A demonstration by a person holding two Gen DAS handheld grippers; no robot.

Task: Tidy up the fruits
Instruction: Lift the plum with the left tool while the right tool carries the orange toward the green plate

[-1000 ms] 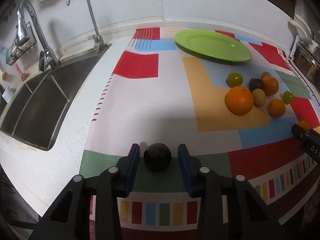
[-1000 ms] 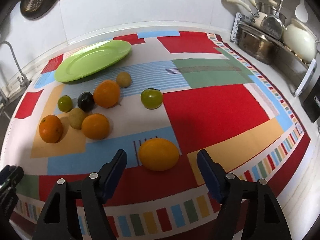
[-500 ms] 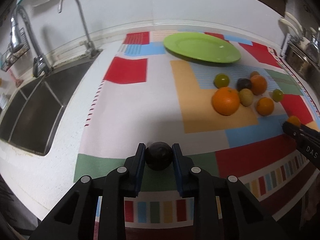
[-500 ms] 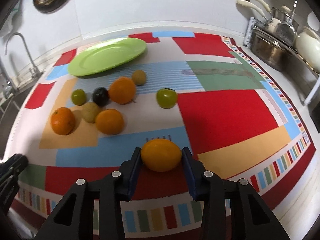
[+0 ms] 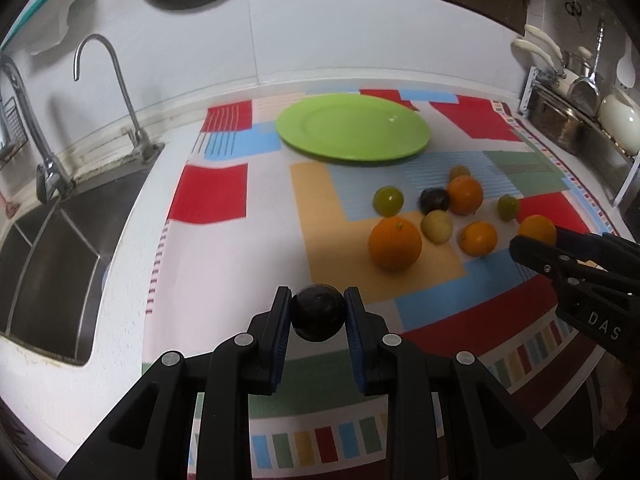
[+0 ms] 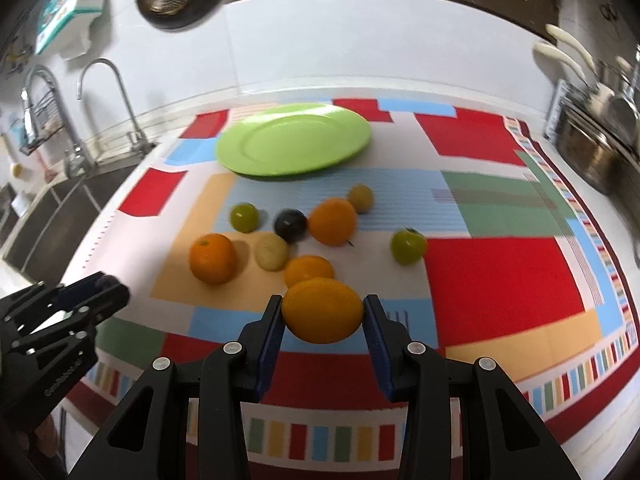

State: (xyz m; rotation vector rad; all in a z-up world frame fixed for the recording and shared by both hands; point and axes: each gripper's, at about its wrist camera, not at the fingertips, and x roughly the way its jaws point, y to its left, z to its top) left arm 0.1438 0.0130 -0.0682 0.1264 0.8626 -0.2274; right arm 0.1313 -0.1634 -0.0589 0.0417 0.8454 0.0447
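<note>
Now both grippers carry fruit above the near mat: the left gripper (image 5: pixel 318 318) pinches a dark plum (image 5: pixel 318 317), the right gripper (image 6: pixel 323 312) an orange (image 6: pixel 322 310). Next, likely, carry both over the loose fruit to the empty far plate (image 5: pixel 352 128) and let go gently

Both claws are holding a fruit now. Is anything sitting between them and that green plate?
Yes. A loose cluster of oranges and small green fruits lies on the cloth between the held yellow fruit and the green plate. The dark fruit in the left gripper has a clearer line.
</note>
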